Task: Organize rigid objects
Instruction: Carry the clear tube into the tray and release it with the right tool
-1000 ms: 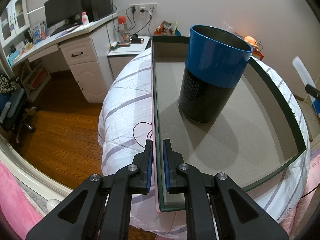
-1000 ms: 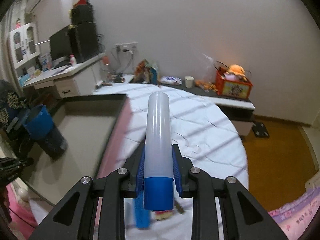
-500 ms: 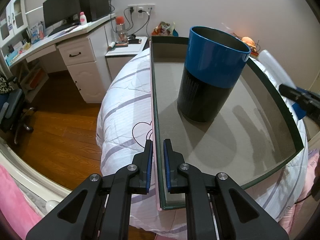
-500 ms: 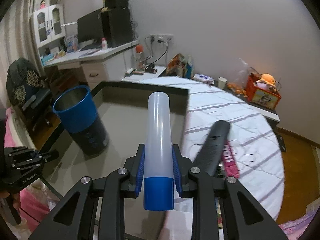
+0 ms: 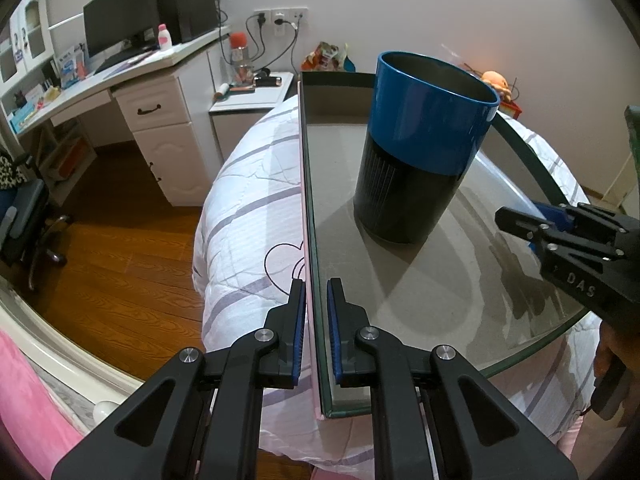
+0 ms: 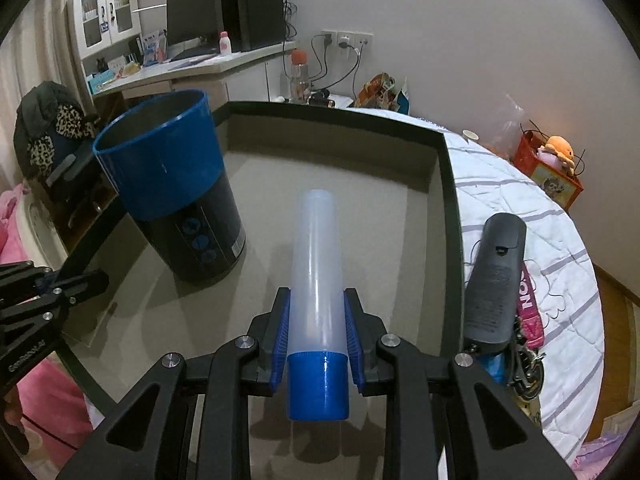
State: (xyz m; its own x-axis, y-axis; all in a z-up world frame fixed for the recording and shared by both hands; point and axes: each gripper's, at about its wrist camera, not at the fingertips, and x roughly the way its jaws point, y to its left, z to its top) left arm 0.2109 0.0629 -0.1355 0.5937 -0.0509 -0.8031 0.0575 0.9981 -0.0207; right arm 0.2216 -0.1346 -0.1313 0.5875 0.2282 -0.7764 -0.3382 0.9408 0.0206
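Left claw [image 5: 316, 336] clamped on box [image 5: 400, 280] wall; right claw [image 6: 316, 336] clamped on tube [image 6: 316, 280] above box floor. Risk: tube rolling after release, or bumping the cup [image 6: 176, 196] beside it.

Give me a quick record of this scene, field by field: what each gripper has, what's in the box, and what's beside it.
left gripper: shut on the box wall
right gripper: shut on the tube, blue cap toward the camera, over the box floor
in box: blue and black canister, upright, open top
beside box: black remote on the quilt
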